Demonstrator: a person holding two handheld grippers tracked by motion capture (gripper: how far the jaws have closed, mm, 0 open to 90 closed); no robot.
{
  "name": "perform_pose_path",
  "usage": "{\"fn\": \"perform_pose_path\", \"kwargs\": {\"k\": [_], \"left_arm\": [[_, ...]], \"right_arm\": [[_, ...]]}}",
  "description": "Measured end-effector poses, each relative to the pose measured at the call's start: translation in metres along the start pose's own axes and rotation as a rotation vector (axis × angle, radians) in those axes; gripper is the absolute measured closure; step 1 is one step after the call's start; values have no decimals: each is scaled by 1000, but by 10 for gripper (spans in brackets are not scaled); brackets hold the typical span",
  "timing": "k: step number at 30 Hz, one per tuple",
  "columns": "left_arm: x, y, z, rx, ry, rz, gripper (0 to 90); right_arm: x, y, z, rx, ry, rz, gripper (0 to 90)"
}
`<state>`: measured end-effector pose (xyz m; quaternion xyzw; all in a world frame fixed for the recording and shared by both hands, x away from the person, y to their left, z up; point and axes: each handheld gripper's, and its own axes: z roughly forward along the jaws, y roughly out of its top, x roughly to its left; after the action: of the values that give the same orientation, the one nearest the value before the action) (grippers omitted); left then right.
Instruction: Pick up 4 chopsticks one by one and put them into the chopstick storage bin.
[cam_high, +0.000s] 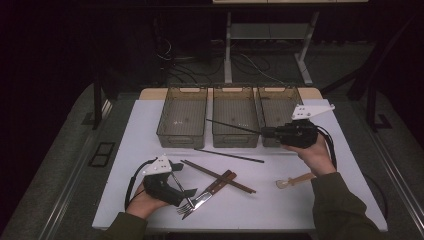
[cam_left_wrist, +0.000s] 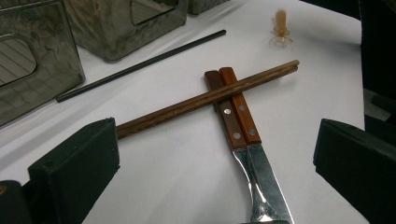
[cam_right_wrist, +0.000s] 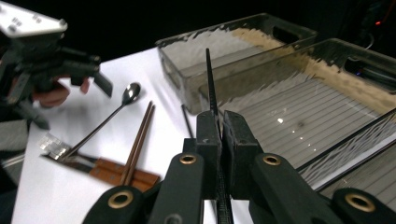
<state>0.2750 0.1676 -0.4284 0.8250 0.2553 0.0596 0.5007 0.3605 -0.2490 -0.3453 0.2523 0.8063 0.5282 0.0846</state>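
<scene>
My right gripper (cam_high: 268, 132) (cam_right_wrist: 222, 123) is shut on a black chopstick (cam_high: 232, 126) (cam_right_wrist: 210, 79), whose free end points over the middle bin (cam_high: 235, 137) (cam_right_wrist: 327, 51). A second black chopstick (cam_high: 230, 155) (cam_left_wrist: 140, 65) lies on the white table in front of the bins. My left gripper (cam_high: 184, 181) (cam_left_wrist: 215, 177) stands open low over the table's near left. Between its jaws, untouched, lie a wooden-handled knife and fork (cam_high: 210, 192) (cam_left_wrist: 236, 114). A pair of brown chopsticks (cam_high: 217, 176) (cam_left_wrist: 210, 95) lies across their handles.
Three clear bins stand in a row at the back: left (cam_high: 182, 137), middle and right (cam_high: 280, 92). A thin metal spoon (cam_right_wrist: 130, 93) lies by the left gripper. A small wooden spoon (cam_high: 295, 181) (cam_left_wrist: 280, 30) rests at the near right.
</scene>
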Motion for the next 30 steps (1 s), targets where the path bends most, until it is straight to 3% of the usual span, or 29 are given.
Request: {"fn": "perform_pose_path", "kwargs": {"k": [11,17,30], "left_arm": [[-1,-1,-1,-10,11,-12,0],[1,-2,-2,-21,19,-18,0],[3,-3,-5,-32,25,-17,0]], "right_arm": [[-4,18,24,-9,-68,34,857],[-1,34,41,17,-126,33,857],[-3,52,75,22,-153,49,857]]}}
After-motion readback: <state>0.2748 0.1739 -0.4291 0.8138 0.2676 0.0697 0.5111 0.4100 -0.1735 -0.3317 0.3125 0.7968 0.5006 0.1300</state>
